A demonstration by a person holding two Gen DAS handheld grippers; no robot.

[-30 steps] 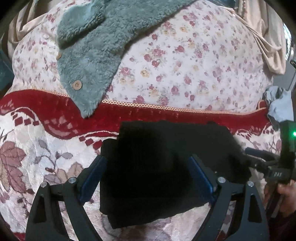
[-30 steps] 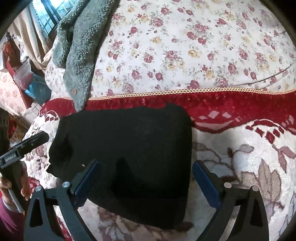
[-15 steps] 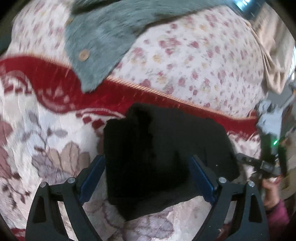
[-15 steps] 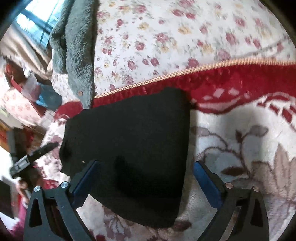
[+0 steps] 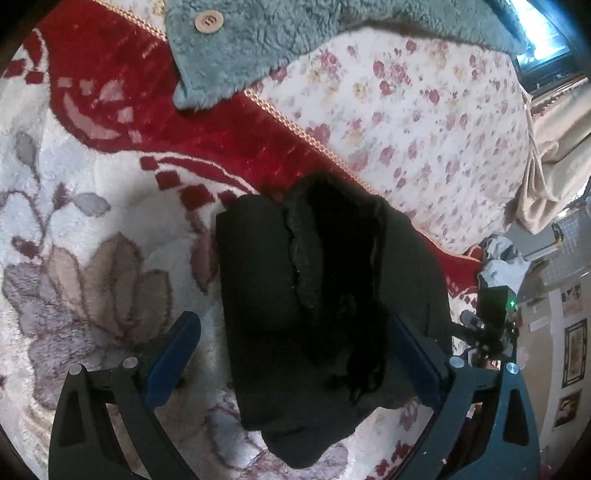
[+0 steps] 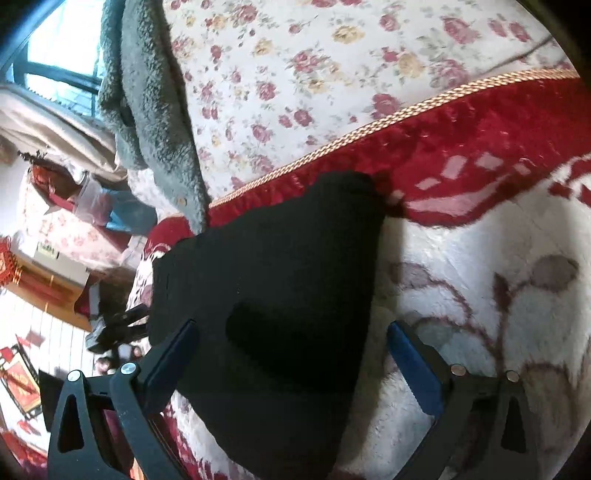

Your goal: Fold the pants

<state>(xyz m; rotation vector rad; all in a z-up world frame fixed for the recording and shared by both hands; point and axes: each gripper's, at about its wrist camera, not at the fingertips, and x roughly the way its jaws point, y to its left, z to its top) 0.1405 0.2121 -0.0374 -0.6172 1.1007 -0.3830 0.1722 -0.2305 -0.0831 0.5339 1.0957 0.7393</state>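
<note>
Lying folded between each wide hand-held gripper [image 5: 295, 354] [image 6: 291, 358], pants [image 5: 325, 295] near teal fleece [image 5: 258, 44].

There is one pair of black pants [image 5: 325, 310]. There is one fuzzy green coat [image 5: 258, 44], and one button [image 5: 208, 22] shows on it in the left view. There are two grippers, the left gripper [image 5: 295, 354] and the right gripper [image 6: 291, 362], and each has two blue fingers. There is one plush blanket [image 5: 92, 229] and one flowery sheet [image 5: 424, 122]. There is one window [image 6: 55, 55].
</note>
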